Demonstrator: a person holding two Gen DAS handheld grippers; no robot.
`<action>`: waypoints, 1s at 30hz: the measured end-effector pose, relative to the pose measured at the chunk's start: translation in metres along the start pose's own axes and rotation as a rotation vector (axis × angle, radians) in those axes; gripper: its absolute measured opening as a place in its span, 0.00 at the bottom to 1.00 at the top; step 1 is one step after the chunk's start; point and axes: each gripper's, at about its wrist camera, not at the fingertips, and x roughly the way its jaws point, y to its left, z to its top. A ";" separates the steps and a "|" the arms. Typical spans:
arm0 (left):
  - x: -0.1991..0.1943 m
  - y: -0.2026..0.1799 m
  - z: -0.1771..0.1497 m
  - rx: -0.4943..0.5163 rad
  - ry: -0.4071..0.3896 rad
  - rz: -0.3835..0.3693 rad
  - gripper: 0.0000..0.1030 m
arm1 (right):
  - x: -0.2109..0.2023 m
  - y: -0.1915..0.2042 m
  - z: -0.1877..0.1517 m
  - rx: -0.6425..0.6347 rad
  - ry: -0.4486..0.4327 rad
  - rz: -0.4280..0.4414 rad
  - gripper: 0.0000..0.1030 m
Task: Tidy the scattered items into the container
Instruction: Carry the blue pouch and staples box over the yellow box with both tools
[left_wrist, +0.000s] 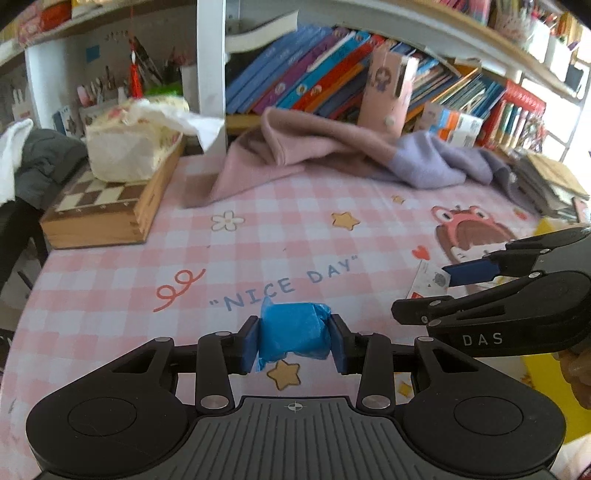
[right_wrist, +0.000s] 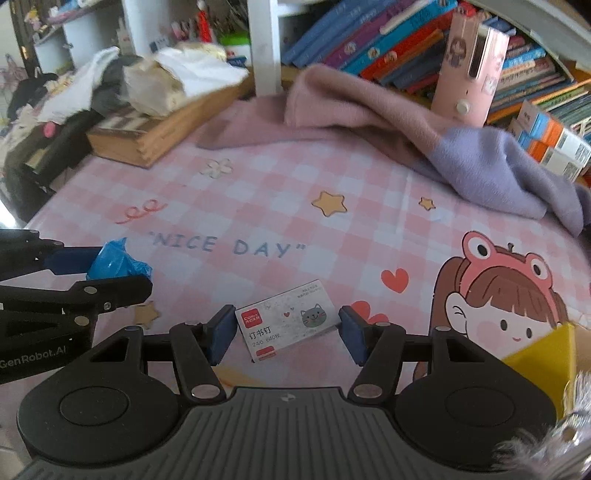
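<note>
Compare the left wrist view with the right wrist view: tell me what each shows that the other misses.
Only the left wrist view shows the left gripper head-on, pads pressed on both sides of the blue wrapped bundle. Only the right wrist view shows the staple box's face with its cat drawing, the box between the right gripper's fingers with gaps either side, and the whole frog-hat girl print. Both show the checked mat, pink cloth, chessboard box, books.

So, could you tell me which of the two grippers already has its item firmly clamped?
The left gripper: its pads squeeze the crumpled blue wrapper. The right gripper only straddles the staple box, with a gap showing at its right pad.
</note>
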 end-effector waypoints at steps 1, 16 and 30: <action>-0.007 -0.002 -0.001 0.005 -0.010 -0.003 0.36 | -0.006 0.002 -0.001 0.000 -0.011 0.003 0.56; -0.110 -0.018 -0.038 0.013 -0.110 -0.057 0.36 | -0.098 0.042 -0.045 -0.046 -0.124 0.006 0.56; -0.193 -0.028 -0.099 -0.020 -0.172 -0.113 0.35 | -0.175 0.090 -0.109 -0.045 -0.166 0.006 0.56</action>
